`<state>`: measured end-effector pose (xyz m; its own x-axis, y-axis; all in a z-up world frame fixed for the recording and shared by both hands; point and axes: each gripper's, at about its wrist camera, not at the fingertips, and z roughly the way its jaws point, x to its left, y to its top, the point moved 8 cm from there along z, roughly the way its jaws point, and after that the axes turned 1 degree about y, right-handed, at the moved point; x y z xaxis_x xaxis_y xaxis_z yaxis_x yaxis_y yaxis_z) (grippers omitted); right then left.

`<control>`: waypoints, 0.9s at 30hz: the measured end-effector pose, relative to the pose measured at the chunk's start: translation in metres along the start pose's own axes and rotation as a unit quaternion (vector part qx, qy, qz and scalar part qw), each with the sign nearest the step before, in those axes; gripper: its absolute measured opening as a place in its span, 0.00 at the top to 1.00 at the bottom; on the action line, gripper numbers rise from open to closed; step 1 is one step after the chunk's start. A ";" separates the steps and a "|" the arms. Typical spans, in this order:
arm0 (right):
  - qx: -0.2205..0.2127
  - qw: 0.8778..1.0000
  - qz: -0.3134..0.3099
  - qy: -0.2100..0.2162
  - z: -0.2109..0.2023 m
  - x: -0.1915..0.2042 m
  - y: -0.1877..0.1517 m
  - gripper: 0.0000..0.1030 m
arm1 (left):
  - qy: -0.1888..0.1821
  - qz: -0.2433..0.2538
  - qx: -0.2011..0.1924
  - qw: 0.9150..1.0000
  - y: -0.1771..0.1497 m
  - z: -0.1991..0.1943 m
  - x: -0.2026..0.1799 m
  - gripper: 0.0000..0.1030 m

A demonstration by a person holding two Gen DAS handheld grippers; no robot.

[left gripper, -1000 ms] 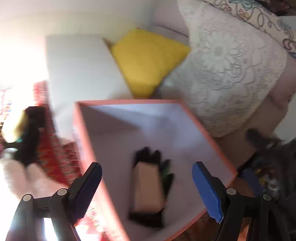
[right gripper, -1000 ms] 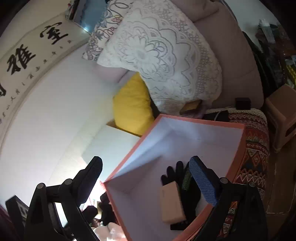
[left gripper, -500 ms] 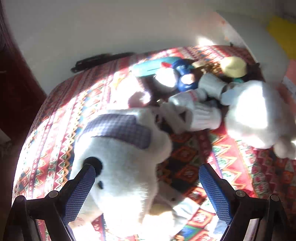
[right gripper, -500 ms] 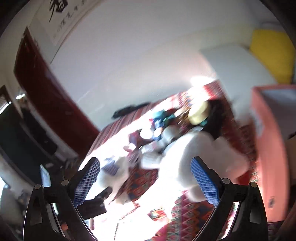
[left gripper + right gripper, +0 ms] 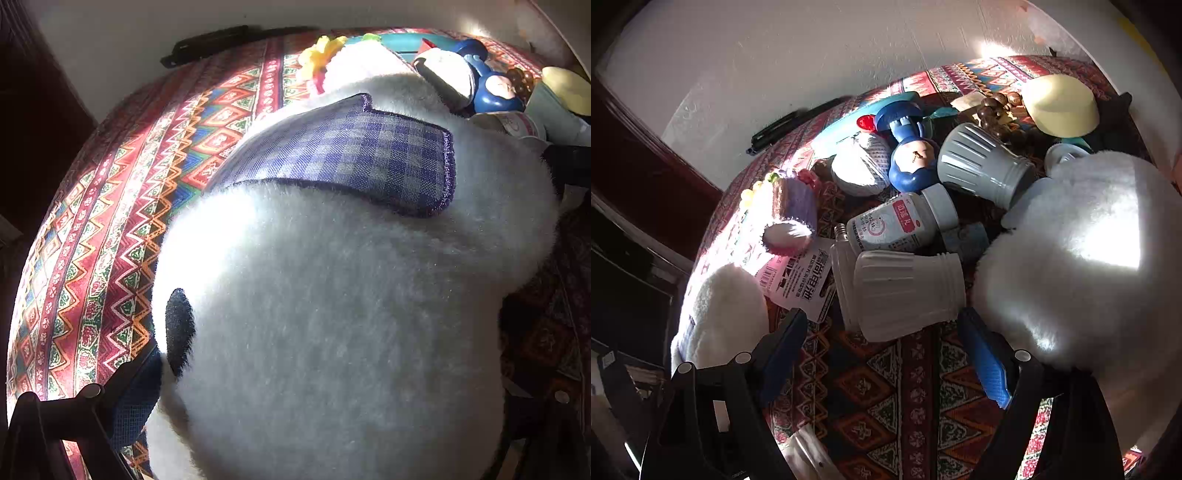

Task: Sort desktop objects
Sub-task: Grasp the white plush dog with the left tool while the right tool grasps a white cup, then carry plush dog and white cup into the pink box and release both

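A big white plush toy with a blue plaid ear fills the left wrist view. My left gripper is open, one finger on each side of the plush, close against its fur. In the right wrist view my right gripper is open and holds nothing, low over the patterned cloth. Just ahead of its fingertips lies a white ribbed cup on its side. Behind it are a white pill bottle, a grey ribbed cup and a blue figurine.
A second white plush crowds the right finger. A battery card, a cupcake toy, a cream bowl, wooden beads and a black pen lie around. The wall stands behind the table.
Both grippers swung away from the orange box with the glove to the cluttered cloth. The left one closed in around the plush, and the right one dropped near the white cup.
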<state>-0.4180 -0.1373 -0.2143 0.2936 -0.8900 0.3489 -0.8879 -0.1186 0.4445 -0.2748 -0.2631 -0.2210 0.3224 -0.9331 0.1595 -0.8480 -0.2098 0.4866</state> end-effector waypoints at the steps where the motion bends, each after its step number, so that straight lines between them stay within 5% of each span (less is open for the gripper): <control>1: 0.008 1.000 -0.006 -0.011 0.007 0.000 -0.001 0.34 | -0.009 -0.007 -0.001 1.000 0.001 -0.002 0.002 0.01; 2: 0.022 1.000 -0.008 0.002 0.015 0.001 -0.005 0.66 | -0.018 -0.019 -0.003 1.000 0.002 -0.004 0.006 0.03; 4: 0.052 0.997 0.019 0.046 0.024 -0.003 -0.013 0.90 | -0.037 -0.052 -0.007 0.998 0.005 -0.011 0.014 0.11; 5: 0.046 0.998 0.021 0.049 0.017 -0.005 -0.013 0.94 | -0.044 -0.066 -0.011 0.997 0.006 -0.015 0.018 0.15; 11: -0.028 0.996 0.014 0.083 -0.054 -0.006 -0.004 0.99 | -0.059 -0.111 -0.060 0.990 0.009 -0.050 0.030 0.20; 19: -0.090 0.985 0.041 0.140 -0.126 -0.011 -0.007 0.98 | -0.128 -0.134 -0.120 0.975 0.008 -0.114 0.015 0.20; 27: -0.253 0.946 0.114 0.165 -0.265 -0.071 0.000 0.98 | -0.210 -0.090 -0.168 0.959 0.026 -0.187 -0.061 0.20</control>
<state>-0.3448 0.0422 -0.0201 0.2839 -0.6705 0.6854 -0.6830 0.3603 0.6354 -0.2377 -0.1572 -0.0575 0.1933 -0.9406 -0.2793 -0.5886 -0.3389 0.7340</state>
